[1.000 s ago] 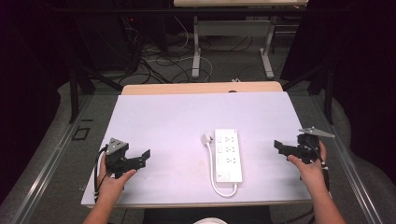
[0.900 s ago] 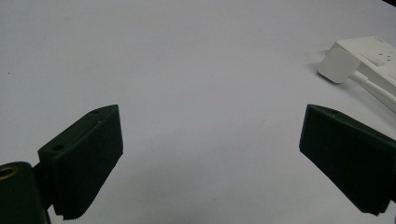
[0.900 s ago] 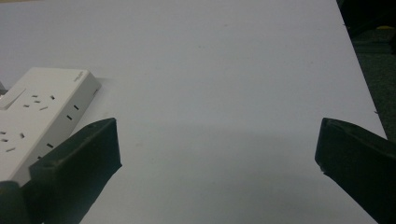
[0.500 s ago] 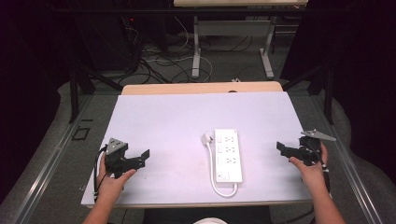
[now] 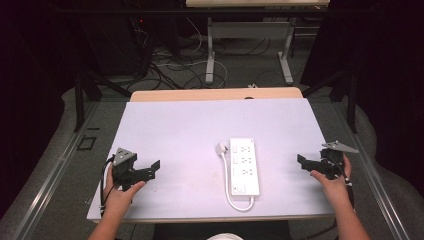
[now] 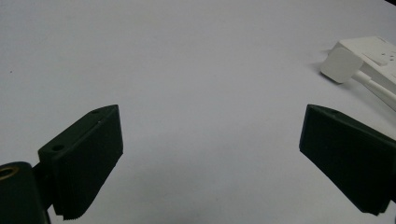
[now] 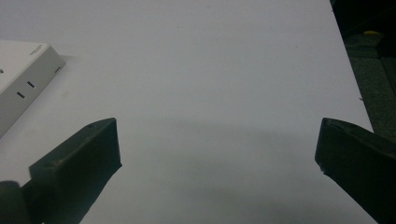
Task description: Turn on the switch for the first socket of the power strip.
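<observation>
Power strip (image 5: pixel 244 166), white, lengthwise near the counter's (image 5: pixel 180 125) front edge, plug (image 5: pixel 221 149) just beside its left; left claw (image 5: pixel 150 169) and right claw (image 5: pixel 303 161) both released, empty, flanking well apart; best approached squarely, probably plug first.

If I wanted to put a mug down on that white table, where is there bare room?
The whole far half of the table is bare, from the power strip to the back edge. Also free: the stretch between the left gripper and the plug, and that between the strip and the right gripper. The only busy spot is the near middle, where strip, plug and cord lie.
</observation>
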